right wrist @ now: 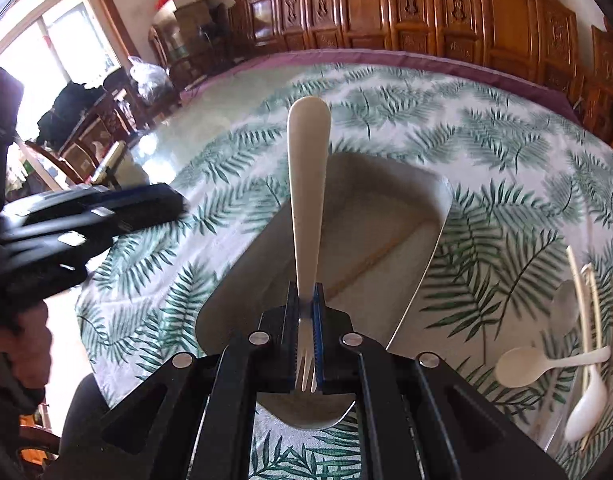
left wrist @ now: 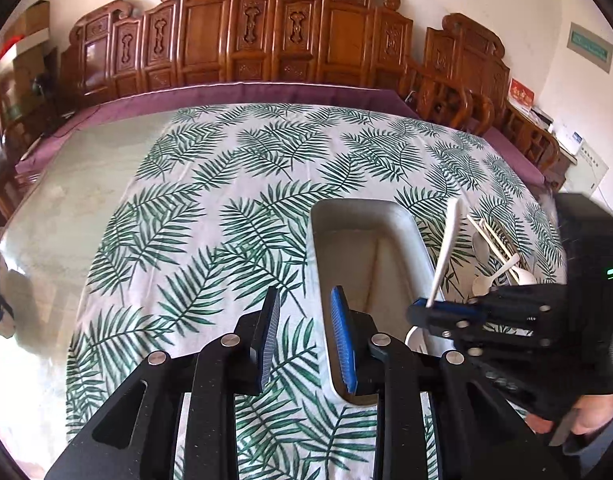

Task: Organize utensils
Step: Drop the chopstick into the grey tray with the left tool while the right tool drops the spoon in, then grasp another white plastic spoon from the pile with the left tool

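White plastic marks the fork pinched in the right tongs; its handle points up and away from the camera, its tines lie back between the two pads, pointing toward the wrist; the tongs are pressed together on its neck. Below the fork sits a grey tray on the leaf-print cloth that covers the surface; the fork hangs over the tray, and whether it touches it I cannot tell. The left tongs stand spread with nothing between the pads; the blue-padded finger hangs over the tray's near left edge, the other over the cloth. From the left wrist view the right tongs appear just beside, over the tray's right rim, the fork slanting up from them. Right of the tray, on the cloth, lie white spoons and pale chopsticks, well apart from both tongs.
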### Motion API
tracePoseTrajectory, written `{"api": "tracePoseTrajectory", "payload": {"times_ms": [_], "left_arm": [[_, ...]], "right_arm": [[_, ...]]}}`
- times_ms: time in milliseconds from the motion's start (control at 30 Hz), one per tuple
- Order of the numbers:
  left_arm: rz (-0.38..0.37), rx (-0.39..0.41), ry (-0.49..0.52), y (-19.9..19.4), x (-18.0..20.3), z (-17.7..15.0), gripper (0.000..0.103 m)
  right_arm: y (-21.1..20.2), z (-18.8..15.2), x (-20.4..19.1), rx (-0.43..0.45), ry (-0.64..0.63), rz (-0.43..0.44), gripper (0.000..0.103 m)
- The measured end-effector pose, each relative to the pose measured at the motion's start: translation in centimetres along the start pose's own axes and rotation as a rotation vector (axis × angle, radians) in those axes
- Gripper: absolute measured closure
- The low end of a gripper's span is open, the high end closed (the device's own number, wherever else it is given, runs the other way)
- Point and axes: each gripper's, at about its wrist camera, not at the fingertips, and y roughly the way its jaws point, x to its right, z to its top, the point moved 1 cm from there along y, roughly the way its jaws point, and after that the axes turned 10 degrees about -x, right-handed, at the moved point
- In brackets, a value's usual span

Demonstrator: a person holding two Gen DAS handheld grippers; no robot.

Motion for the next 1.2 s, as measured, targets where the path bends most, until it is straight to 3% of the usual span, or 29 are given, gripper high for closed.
{"api": "tracePoseTrajectory", "payload": {"times_ms": [267, 333, 367, 400, 533, 667, 767, 1000, 1200], "left_arm": [[0.01, -0.004, 0.009, -0.6, 0.2, -0.5, 0.078], [0.011, -0.004, 0.013, -0.7, 0.5, -0.6, 0.078], [0.012, -0.005, 0.016, -0.8, 0.6, -0.6, 0.078], [0.014, -0.005, 0.019, -0.8, 0.8, -0.7, 0.078], [0.014, -0.005, 0.023, -1.0, 1.4, -0.6, 0.078], [0.012, 0.003, 0.034, -1.1, 2.7, -0.7, 0.066], [0.001, 0.002, 0.049, -1.1, 4.1, -0.7, 0.065], [-0.049, 0.005, 0.102, -0.5, 9.1, -0.5, 0.064], [-0.082, -0.025, 0.15, 1.5, 13.6, -0.4, 0.064]], "right_arm": [[1.7, -0.6, 0.8, -0.032, 0.008, -0.025, 0.093], [1.4, -0.5, 1.0, -0.019, 0.0, -0.017, 0.085], [1.1, -0.6, 1.0, -0.01, 0.0, -0.014, 0.075], [0.9, -0.6, 1.1, -0.005, 0.004, -0.012, 0.074], [-1.1, -0.8, 1.4, 0.039, -0.004, -0.003, 0.074], [-4.2, -1.6, 2.1, 0.1, -0.006, 0.001, 0.074], [-7.0, -3.0, 3.3, 0.145, -0.016, -0.018, 0.074], [-11.6, -7.5, 9.3, 0.19, 0.018, -0.124, 0.074], [-12.3, -10.6, 15.8, 0.17, 0.08, -0.222, 0.072]]}}
